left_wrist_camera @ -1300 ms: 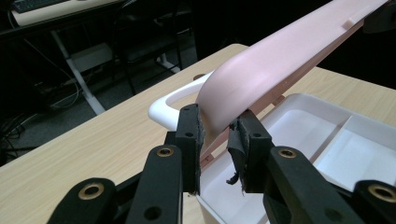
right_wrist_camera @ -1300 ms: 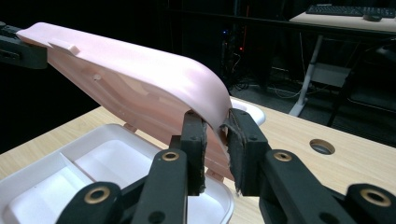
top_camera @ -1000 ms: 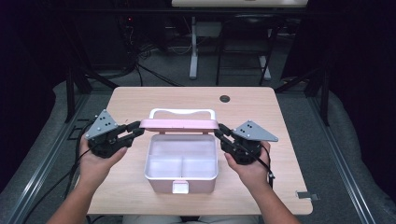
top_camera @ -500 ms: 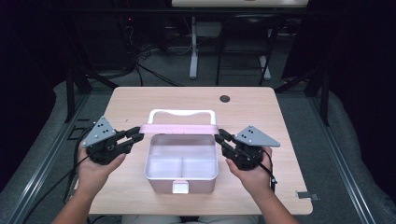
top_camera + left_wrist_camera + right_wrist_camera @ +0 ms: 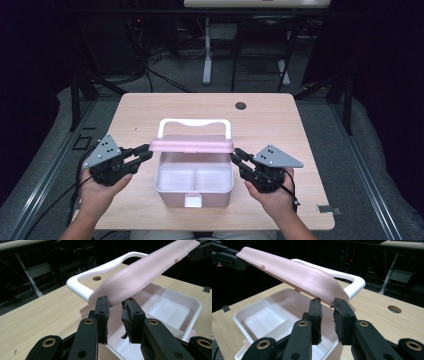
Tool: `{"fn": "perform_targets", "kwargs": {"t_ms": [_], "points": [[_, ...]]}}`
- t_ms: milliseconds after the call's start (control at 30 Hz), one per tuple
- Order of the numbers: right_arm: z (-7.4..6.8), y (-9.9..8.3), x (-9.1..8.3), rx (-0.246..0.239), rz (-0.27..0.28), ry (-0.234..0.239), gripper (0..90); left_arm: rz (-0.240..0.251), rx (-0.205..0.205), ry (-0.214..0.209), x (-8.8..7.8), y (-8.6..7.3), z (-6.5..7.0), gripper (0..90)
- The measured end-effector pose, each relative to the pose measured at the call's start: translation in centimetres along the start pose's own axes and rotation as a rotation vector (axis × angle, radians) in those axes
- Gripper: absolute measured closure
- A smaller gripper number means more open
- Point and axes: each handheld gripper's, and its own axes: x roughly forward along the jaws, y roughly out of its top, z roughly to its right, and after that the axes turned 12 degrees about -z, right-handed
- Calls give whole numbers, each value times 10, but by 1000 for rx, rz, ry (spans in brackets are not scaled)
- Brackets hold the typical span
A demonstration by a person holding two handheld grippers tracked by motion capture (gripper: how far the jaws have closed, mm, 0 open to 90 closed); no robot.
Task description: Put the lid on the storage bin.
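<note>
A pink box (image 5: 194,180) with two white-lined compartments stands at the table's front middle. Its pink lid (image 5: 192,145) hangs half raised over the back of the box, with a white handle (image 5: 194,122) behind it. My left gripper (image 5: 147,150) is shut on the lid's left end, and in the left gripper view the lid (image 5: 145,272) runs up and away from the gripper (image 5: 115,303). My right gripper (image 5: 236,155) is shut on the right end; in the right gripper view that gripper (image 5: 325,302) pinches the lid (image 5: 294,275) over the box (image 5: 269,315).
The wooden table (image 5: 140,112) has a round cable hole (image 5: 241,105) at the back and a small tag (image 5: 325,208) near its front right corner. A white latch (image 5: 193,201) sticks out of the box's front. Cables and desk legs lie on the dark floor behind.
The lid has come down and toward the person, closer to the box. Both hands have sunk with it, the left one more.
</note>
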Motion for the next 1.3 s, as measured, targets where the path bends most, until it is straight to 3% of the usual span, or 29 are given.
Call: {"fn": "perform_targets", "kwargs": {"t_ms": [733,1000,1300], "points": [[-5,-34,-7,8,-28,19,784,-14,-12,-33,-4,-26,13,742],[-2,-40,-8,30,-36,14,844,-41,-16,-33,-4,-36,12,742],[3,-44,-5,57,-44,14,844,-80,-28,-37,-2,-50,11,747]]}}
